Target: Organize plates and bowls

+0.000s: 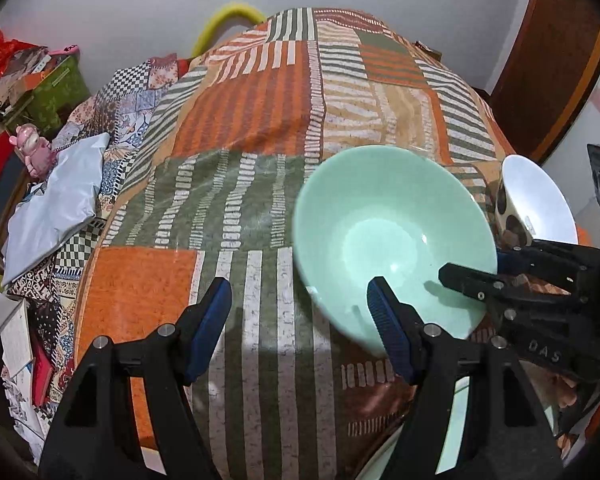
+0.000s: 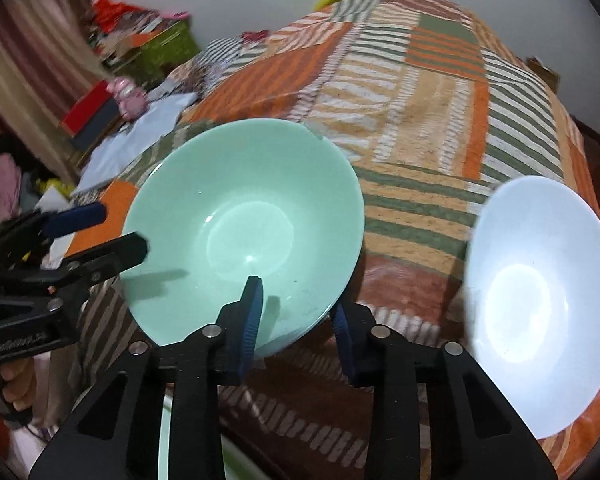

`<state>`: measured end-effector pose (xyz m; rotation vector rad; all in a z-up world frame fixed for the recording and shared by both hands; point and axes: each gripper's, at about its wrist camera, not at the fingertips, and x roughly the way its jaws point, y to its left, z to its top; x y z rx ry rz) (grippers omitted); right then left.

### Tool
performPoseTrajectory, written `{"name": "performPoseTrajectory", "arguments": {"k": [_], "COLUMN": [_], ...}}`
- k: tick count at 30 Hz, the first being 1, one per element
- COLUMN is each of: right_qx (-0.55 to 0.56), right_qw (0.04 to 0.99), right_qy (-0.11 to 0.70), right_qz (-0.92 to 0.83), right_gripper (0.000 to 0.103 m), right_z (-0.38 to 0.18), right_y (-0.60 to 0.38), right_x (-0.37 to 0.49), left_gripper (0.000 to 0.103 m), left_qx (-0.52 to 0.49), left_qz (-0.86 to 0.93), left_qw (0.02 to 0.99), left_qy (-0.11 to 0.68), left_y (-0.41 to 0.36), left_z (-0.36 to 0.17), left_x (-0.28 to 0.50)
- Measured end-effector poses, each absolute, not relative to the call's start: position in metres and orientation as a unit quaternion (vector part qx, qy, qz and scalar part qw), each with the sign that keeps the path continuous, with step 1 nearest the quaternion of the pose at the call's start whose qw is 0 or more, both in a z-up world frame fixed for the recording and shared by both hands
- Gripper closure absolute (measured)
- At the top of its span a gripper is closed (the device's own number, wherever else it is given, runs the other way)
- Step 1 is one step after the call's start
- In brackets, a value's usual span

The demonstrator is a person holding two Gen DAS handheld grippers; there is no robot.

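A mint-green bowl [image 1: 396, 236] [image 2: 240, 220] sits tilted over the patchwork tablecloth [image 1: 240, 128]. My right gripper [image 2: 296, 314] is shut on the bowl's near wall, one pad inside and the other under the outside. In the left wrist view the right gripper [image 1: 476, 268] clamps the bowl's right rim. My left gripper [image 1: 298, 288] is open, with its right finger over the bowl's inside and its left finger well clear above the cloth. From the right wrist view the left gripper [image 2: 120, 228] straddles the bowl's left rim without pinching it. A white bowl [image 2: 540, 300] [image 1: 540, 208], spotted on the outside, stands to the right.
A pale green dish edge [image 1: 456, 432] shows below the grippers. Left of the table lie a grey-blue cloth [image 1: 56, 208], a pink figurine [image 1: 32, 148], a green box [image 1: 56, 88] and scattered clutter. A wooden door [image 1: 548, 60] stands at the far right. Fingers [image 2: 16, 384] hold the left gripper.
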<state>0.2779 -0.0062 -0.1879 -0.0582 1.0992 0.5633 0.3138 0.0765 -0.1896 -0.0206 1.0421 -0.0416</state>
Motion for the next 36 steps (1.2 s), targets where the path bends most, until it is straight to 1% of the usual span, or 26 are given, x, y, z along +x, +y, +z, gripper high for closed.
{"name": "performPoseTrajectory", "arguments": {"k": [2, 4, 6, 7, 10, 12, 13, 15, 20, 21, 23, 29, 36], "right_qx": [-0.035, -0.033, -0.027, -0.023, -0.015, -0.013, -0.010, -0.006, 0.008, 0.009, 0.013, 0.020, 0.038], "right_qw": [0.809, 0.805, 0.800, 0.800, 0.806, 0.812, 0.814, 0.816, 0.810, 0.810, 0.811, 0.816, 0.834], "right_qy": [0.515, 0.514, 0.522, 0.524, 0.520, 0.515, 0.513, 0.511, 0.519, 0.518, 0.515, 0.515, 0.490], "right_qz": [0.282, 0.294, 0.293, 0.292, 0.282, 0.274, 0.272, 0.271, 0.272, 0.275, 0.277, 0.263, 0.252], "right_gripper": [0.077, 0.077, 0.077, 0.074, 0.073, 0.071, 0.069, 0.068, 0.069, 0.069, 0.077, 0.079, 0.079], "right_z": [-0.187, -0.183, -0.183, -0.183, -0.179, -0.177, -0.177, -0.179, -0.187, -0.187, -0.185, -0.183, -0.161], "right_y": [-0.001, 0.002, 0.004, 0.004, 0.003, 0.003, 0.003, 0.002, 0.001, 0.001, 0.000, -0.003, -0.019], "right_x": [0.274, 0.268, 0.267, 0.268, 0.269, 0.271, 0.273, 0.275, 0.277, 0.277, 0.276, 0.274, 0.260], "left_gripper": [0.033, 0.034, 0.041, 0.043, 0.047, 0.054, 0.055, 0.063, 0.073, 0.073, 0.073, 0.073, 0.073], "left_qx": [-0.009, -0.014, -0.020, -0.020, -0.023, -0.023, -0.023, -0.023, -0.028, -0.028, -0.024, -0.015, -0.005], "left_qz": [-0.018, -0.018, -0.020, -0.018, -0.013, -0.012, -0.012, -0.013, -0.022, -0.022, -0.024, -0.025, -0.037], "left_qw": [0.864, 0.860, 0.856, 0.855, 0.853, 0.852, 0.852, 0.849, 0.843, 0.842, 0.844, 0.853, 0.869], "left_qy": [0.503, 0.510, 0.516, 0.518, 0.522, 0.523, 0.524, 0.527, 0.536, 0.538, 0.535, 0.522, 0.493], "left_y": [0.078, 0.080, 0.083, 0.084, 0.086, 0.087, 0.088, 0.088, 0.087, 0.086, 0.083, 0.077, 0.064], "left_z": [-0.192, -0.194, -0.197, -0.198, -0.200, -0.201, -0.202, -0.204, -0.211, -0.212, -0.211, -0.201, -0.178], "left_x": [0.312, 0.310, 0.309, 0.308, 0.307, 0.306, 0.307, 0.308, 0.311, 0.311, 0.309, 0.304, 0.290]}}
